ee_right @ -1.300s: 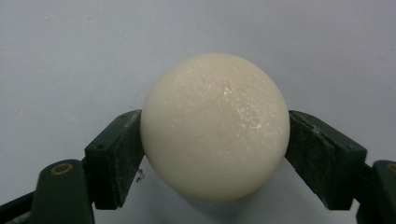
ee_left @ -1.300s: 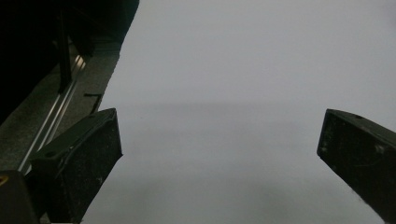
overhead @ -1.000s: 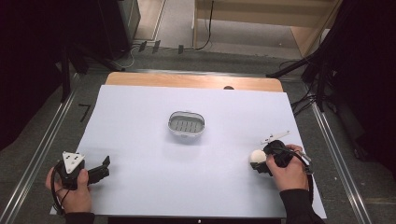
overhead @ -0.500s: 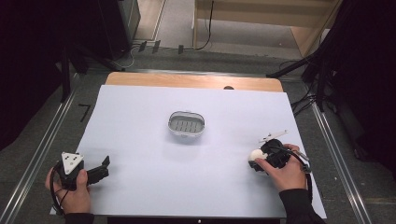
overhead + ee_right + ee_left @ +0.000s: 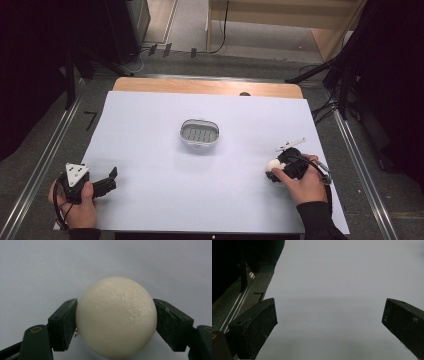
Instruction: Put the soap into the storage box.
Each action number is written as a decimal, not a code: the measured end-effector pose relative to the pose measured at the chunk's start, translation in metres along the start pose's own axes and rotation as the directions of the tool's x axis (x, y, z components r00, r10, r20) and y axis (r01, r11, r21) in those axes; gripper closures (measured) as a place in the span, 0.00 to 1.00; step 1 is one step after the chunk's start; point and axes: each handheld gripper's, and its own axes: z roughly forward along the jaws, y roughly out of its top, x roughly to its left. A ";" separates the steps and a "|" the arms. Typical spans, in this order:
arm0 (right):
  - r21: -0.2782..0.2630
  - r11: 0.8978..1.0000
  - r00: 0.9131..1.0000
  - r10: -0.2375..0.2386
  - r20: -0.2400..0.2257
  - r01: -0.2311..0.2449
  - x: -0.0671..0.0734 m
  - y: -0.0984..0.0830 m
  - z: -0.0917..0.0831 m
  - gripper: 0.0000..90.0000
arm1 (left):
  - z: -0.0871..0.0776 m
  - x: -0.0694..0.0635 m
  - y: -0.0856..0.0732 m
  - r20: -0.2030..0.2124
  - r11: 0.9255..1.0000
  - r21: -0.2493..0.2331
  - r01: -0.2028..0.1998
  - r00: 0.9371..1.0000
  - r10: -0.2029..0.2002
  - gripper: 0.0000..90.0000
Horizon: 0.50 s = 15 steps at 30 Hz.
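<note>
One white ball point(image 5: 116, 317) sat pinched in the right gripper point(image 5: 274, 169); left gripper point(image 5: 329, 325) spread, idle. Next, likely carrying it to the far-left tray point(image 5: 199, 144).

Container point(image 5: 199, 135) sits mid-table point(image 5: 150, 125), slightly toward the far edge. Left hand-held gripper point(image 5: 107, 182) at the near-left corner, well apart from the container, nothing between its jaws. Right hand-held gripper point(image 5: 274, 170) at the near-right, ball point(image 5: 116, 317) between its jaws, both pads touching it. Ball lies right of and nearer than the container. Floor cables behind the table.
</note>
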 end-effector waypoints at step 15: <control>-0.027 0.999 1.000 -0.017 -0.014 0.016 0.003 0.006 -0.002 0.27 | 0.000 0.000 0.000 -0.001 1.000 0.000 0.000 1.000 0.000 0.00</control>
